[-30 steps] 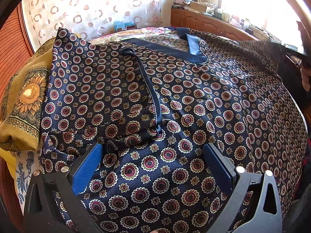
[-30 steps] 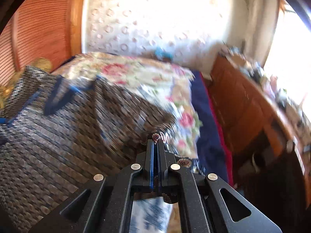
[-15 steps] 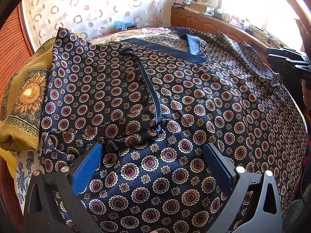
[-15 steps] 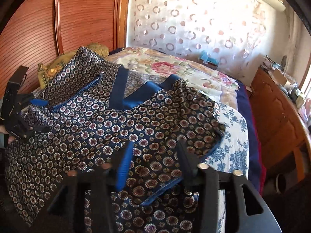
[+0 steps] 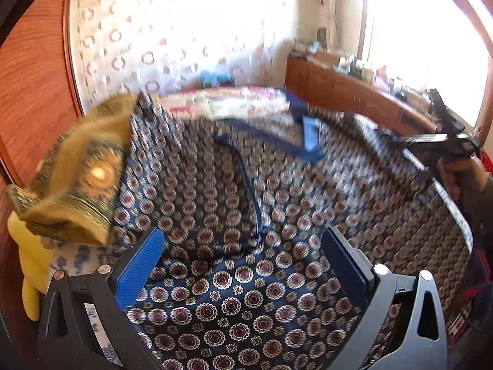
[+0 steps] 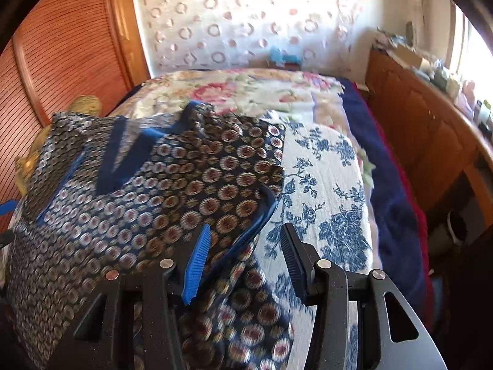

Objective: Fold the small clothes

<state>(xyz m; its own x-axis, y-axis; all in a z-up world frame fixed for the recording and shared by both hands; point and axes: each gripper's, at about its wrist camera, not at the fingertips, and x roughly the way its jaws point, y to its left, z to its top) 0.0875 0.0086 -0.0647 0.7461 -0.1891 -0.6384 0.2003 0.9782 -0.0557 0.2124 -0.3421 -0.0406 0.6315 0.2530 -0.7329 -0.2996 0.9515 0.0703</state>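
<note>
The left tongs (image 5: 240, 265) hang low over the garment (image 5: 234, 203), spread wide, blue pads (image 5: 140, 273) far apart and nothing between them. Under them lies the dark navy cloth with its ring-and-flower print, spread flat across the bed (image 6: 326, 191). A navy trim strip (image 5: 246, 182) runs down the middle of the cloth, and a blue collar (image 5: 309, 137) sits at the far end. To the left, a mustard sunflower cloth (image 5: 77, 178) lies bunched against the garment's edge, with something yellow (image 5: 30, 265) below it, too blurred to identify. The left view is smeared, so fine folds cannot be read.

Over on the right, a hand (image 5: 459, 175) grips the right tongs (image 5: 431, 138) above the garment's far right edge in the left view. From the right wrist, the right tongs (image 6: 245, 243) are open too, moderately wide, holding nothing. They straddle the garment's (image 6: 172, 191) blue-bound edge, the left pad (image 6: 197, 262) over the print, the right pad (image 6: 292, 259) over the blue-and-white floral sheet (image 6: 329, 215). Whether the pads touch the cloth cannot be told.

Beyond, a floral bedspread (image 6: 234, 89) covers the far part of the bed. A wooden dresser (image 6: 413, 129) stands along the right, a wooden panel (image 6: 61, 55) on the left, and a circle-print curtain (image 6: 246, 15) behind.
</note>
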